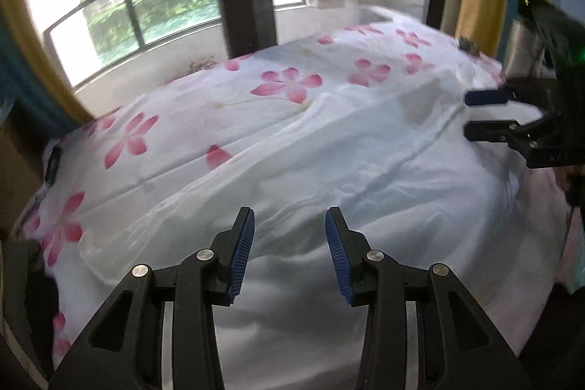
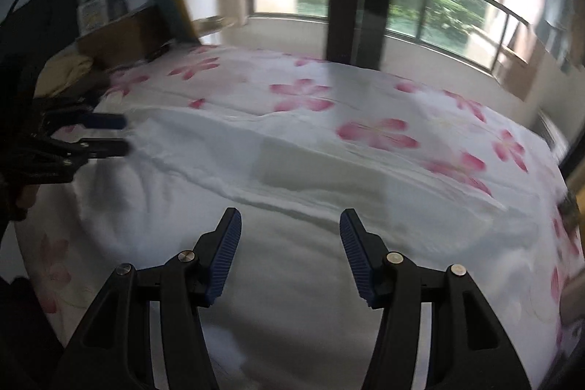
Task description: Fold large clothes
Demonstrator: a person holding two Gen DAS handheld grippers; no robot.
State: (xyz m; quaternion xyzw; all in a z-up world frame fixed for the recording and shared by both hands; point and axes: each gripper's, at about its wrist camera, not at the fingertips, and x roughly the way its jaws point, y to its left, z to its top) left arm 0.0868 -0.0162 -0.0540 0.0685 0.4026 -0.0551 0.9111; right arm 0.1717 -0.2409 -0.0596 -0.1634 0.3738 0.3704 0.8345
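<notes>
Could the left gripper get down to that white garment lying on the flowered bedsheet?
Probably yes: the left gripper hangs open-jawed above the white garment, with nothing between them.

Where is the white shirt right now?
The white garment lies spread on the flowered bedsheet, in front of the window, below both open grippers in each wrist view.

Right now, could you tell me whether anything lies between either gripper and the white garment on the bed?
Nothing visible does. The left gripper and right gripper both hang with jaws apart and empty directly over the white garment, which lies spread on the flowered bedsheet. Only open air separates them.
</notes>
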